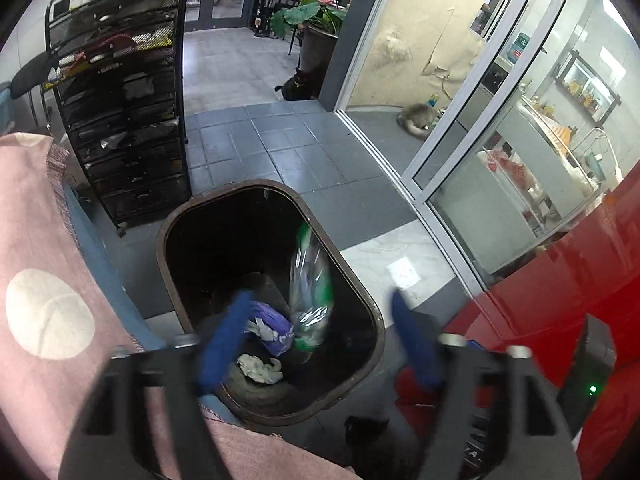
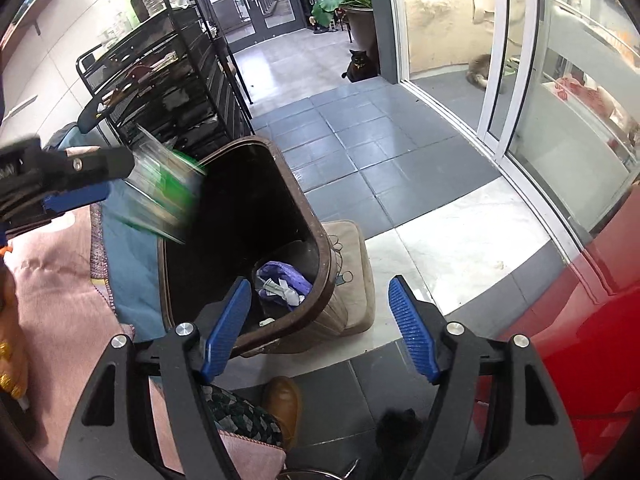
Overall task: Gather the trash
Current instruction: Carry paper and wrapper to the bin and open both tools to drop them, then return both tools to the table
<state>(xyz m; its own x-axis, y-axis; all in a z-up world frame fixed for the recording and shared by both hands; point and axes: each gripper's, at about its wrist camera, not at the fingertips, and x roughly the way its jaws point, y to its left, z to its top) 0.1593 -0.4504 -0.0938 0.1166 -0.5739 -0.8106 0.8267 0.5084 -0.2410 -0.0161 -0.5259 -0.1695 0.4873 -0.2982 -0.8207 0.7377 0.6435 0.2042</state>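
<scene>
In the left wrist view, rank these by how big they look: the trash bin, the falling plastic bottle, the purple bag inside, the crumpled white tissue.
1. Trash bin, by far the largest.
2. Plastic bottle, motion-blurred and nearer the camera than the bin floor, so it may look oversized.
3. Purple bag, partly hidden by a blue finger.
4. White tissue, only slightly smaller.

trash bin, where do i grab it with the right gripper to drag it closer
Take the trash bin by its thin brown rim, on the edge nearest the open right gripper. Come down from above, one finger inside and one outside: the top is open and the rim stands up, while the body looks too wide for the jaws.
</scene>
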